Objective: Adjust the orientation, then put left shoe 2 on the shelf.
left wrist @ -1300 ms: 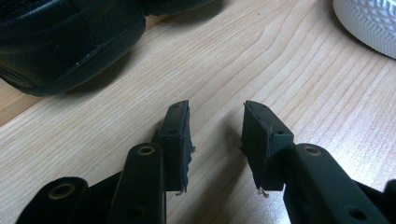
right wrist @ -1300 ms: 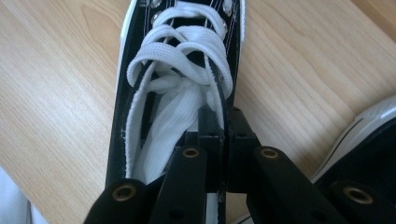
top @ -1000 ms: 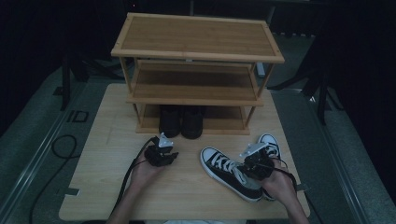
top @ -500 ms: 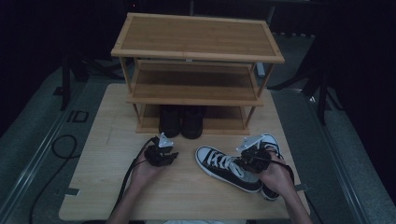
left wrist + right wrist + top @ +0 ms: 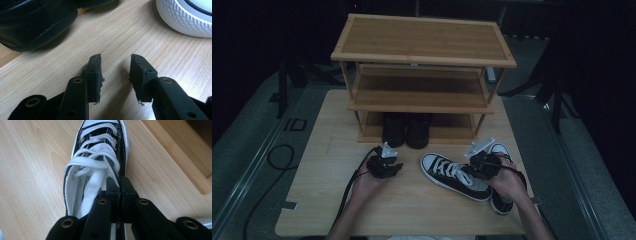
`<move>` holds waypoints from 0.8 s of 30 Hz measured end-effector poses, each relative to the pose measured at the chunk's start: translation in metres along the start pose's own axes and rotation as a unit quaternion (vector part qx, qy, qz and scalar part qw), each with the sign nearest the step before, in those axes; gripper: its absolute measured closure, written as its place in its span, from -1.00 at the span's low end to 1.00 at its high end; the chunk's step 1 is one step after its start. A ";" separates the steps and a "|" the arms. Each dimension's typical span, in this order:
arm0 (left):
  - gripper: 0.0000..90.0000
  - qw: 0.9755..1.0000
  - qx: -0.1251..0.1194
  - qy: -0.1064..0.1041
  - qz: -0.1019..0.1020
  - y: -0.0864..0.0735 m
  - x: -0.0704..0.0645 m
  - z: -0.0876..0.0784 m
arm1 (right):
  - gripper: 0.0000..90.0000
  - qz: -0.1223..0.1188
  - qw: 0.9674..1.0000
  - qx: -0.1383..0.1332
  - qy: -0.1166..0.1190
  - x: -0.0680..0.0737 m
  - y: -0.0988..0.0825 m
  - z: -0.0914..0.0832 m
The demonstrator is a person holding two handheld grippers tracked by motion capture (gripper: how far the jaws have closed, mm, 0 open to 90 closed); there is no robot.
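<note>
A black high-top sneaker (image 5: pixel 452 174) with white laces and a white toe lies on the wooden table (image 5: pixel 332 145), toe pointing left. My right gripper (image 5: pixel 482 165) is shut on the black side wall of its collar. In the right gripper view the jaws (image 5: pixel 120 183) pinch that canvas edge beside the sneaker's laces (image 5: pixel 92 162). A second matching sneaker (image 5: pixel 501 150) lies under the right hand. My left gripper (image 5: pixel 384 166) rests low over the table, left of the sneaker. In the left gripper view it (image 5: pixel 115 60) is open, with bare wood between its fingers.
A three-tier bamboo shoe rack (image 5: pixel 422 37) stands at the back of the table. A pair of black shoes (image 5: pixel 406 129) sits on its bottom shelf. One black shoe (image 5: pixel 32 22) and the sneaker's white toe cap (image 5: pixel 187 17) lie just ahead of the left gripper.
My right gripper has carried the held sneaker a little toward the rack and to the left, uncovering more of the second sneaker. The left gripper has stayed where it was.
</note>
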State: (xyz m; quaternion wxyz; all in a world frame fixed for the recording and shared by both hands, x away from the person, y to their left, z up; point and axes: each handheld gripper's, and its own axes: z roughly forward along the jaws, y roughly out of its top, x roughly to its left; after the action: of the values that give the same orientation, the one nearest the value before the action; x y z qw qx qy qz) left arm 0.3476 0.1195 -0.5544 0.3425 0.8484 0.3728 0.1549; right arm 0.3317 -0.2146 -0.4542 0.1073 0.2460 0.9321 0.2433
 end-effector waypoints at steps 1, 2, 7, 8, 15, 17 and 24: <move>0.38 1.000 0.000 0.000 0.000 0.000 0.000 0.000 | 0.96 -0.001 1.000 -0.002 0.001 -0.001 0.000 0.000; 0.38 1.000 0.000 0.000 0.001 0.000 0.000 0.000 | 0.96 -0.002 1.000 -0.002 0.003 -0.001 0.000 0.000; 0.38 1.000 0.000 0.000 0.000 0.000 0.000 0.000 | 0.96 -0.008 1.000 -0.003 0.012 -0.003 0.001 -0.003; 0.38 1.000 0.000 -0.001 -0.001 0.000 0.000 0.000 | 0.96 -0.010 1.000 -0.005 0.013 -0.004 0.002 -0.003; 0.38 1.000 0.001 -0.001 -0.001 0.000 0.000 0.000 | 0.96 -0.023 1.000 -0.008 0.015 -0.009 0.005 -0.010; 0.38 1.000 0.000 -0.001 -0.002 0.000 0.000 0.000 | 0.96 -0.027 0.999 -0.008 0.018 -0.010 0.006 -0.012; 0.38 1.000 0.000 -0.002 -0.003 0.000 0.000 0.000 | 0.96 -0.033 0.999 -0.013 0.020 -0.018 0.010 -0.018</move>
State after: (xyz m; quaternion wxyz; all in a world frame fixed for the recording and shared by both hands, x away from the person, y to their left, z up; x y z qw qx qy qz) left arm 0.3476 0.1196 -0.5546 0.3442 0.8474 0.3745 0.1519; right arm 0.3455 -0.2232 -0.4321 0.0997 0.2091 0.9384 0.2565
